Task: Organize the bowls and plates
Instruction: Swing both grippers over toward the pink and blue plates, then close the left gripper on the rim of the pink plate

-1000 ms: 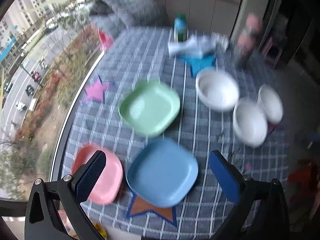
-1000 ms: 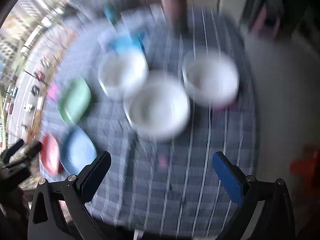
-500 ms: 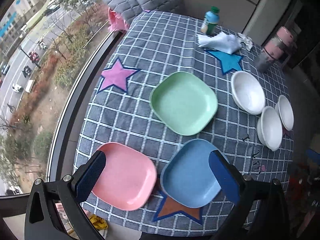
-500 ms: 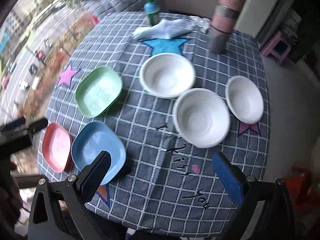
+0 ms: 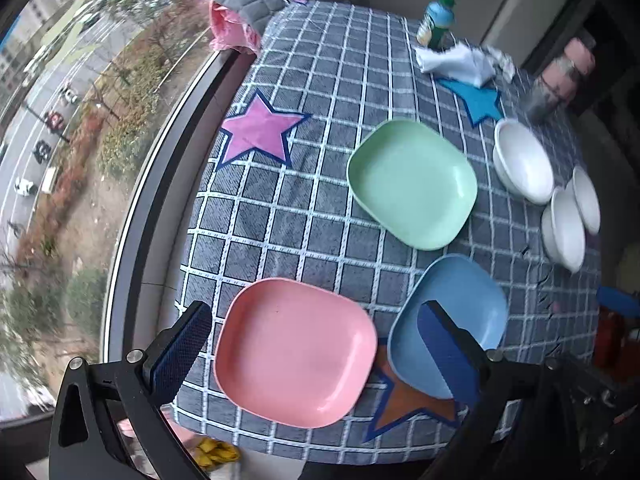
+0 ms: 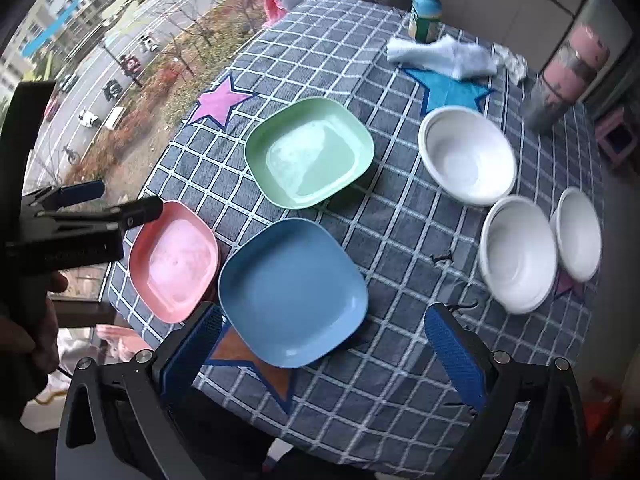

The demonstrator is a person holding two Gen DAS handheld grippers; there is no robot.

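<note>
Three square plates lie on the checked tablecloth: pink (image 5: 296, 352), blue (image 5: 452, 320) and green (image 5: 412, 184). Three white bowls (image 5: 522, 162) (image 5: 564, 228) (image 5: 586, 200) sit to the right. My left gripper (image 5: 316, 356) is open, hovering with the pink plate between its fingers. My right gripper (image 6: 324, 356) is open at the near table edge, just in front of the blue plate (image 6: 292, 292). The right wrist view also shows the pink plate (image 6: 174, 260), the green plate (image 6: 310, 152), the bowls (image 6: 466, 160) (image 6: 518, 252) (image 6: 580, 234) and the left gripper (image 6: 120, 200) held by a hand.
At the table's far end stand a bottle (image 5: 436, 20), a white cloth (image 5: 460, 62) and a pink-and-grey tumbler (image 5: 560, 84). A window runs along the table's left edge (image 5: 192, 216). Star patches (image 5: 260, 132) mark the cloth.
My left gripper has swung left and closer, from over the blue plate to the pink plate. My right gripper has come nearer the blue plate.
</note>
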